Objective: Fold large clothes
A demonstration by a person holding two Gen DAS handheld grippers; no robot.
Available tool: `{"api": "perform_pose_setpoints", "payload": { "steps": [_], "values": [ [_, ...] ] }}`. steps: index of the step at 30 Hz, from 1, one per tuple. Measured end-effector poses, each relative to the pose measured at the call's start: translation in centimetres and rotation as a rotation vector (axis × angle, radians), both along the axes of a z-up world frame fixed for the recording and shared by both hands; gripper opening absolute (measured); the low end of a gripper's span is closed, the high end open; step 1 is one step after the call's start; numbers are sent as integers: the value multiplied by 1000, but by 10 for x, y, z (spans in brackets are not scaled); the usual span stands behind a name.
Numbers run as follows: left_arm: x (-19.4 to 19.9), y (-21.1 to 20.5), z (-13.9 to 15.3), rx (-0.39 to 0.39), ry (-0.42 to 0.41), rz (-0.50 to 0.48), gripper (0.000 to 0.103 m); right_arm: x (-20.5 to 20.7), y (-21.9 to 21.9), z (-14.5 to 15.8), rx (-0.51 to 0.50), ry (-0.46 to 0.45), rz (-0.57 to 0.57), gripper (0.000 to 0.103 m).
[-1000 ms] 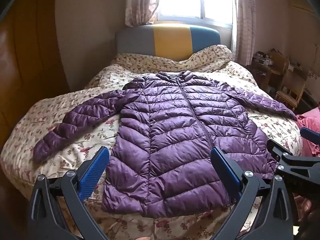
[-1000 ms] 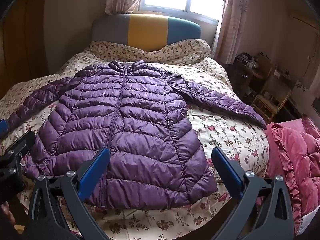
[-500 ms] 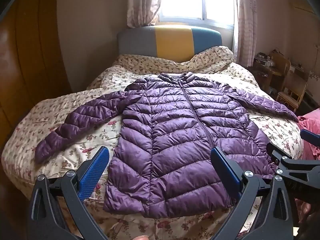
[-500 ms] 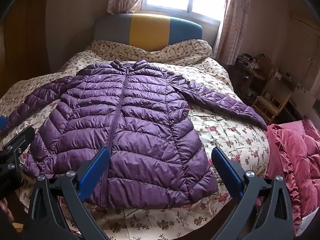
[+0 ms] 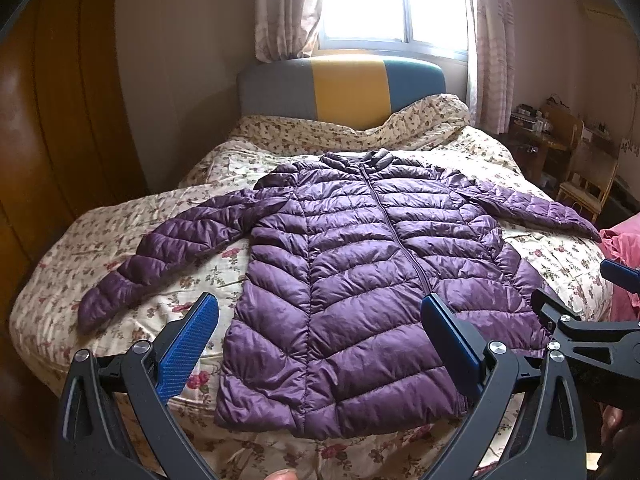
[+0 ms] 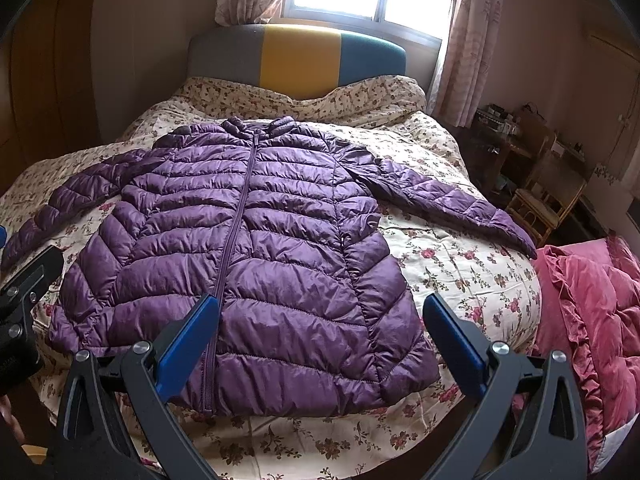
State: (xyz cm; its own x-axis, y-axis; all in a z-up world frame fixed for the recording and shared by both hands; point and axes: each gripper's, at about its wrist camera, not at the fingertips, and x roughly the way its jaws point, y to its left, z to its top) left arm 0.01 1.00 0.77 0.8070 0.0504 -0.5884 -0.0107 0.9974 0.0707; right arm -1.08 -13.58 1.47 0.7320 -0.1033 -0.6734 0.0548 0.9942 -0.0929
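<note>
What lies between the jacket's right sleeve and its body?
Only bare flowered bedspread between sleeve and jacket body; the right wrist view shows it.

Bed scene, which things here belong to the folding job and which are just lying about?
For the job:
jacket, spread flat and zipped
left gripper, jaws open
right gripper, jaws open
bed, the work surface

Just lying about:
pink quilt beside the bed
chair
desk with clutter
curtains
</note>
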Motion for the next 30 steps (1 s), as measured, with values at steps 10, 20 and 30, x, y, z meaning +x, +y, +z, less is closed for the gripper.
{"api": "perform_pose_setpoints", "payload": {
  "steps": [10, 20, 30],
  "values": [
    [-1, -1, -1, 1, -1, 0, 100, 0, -1, 1, 1, 0, 0, 101],
    [-1, 1, -1, 0, 3, 3, 100, 1, -2, -1, 1, 2, -3, 101],
    [5, 4, -7, -13, 31, 18, 100, 5, -7, -6, 7, 14, -11, 101]
  ]
}}
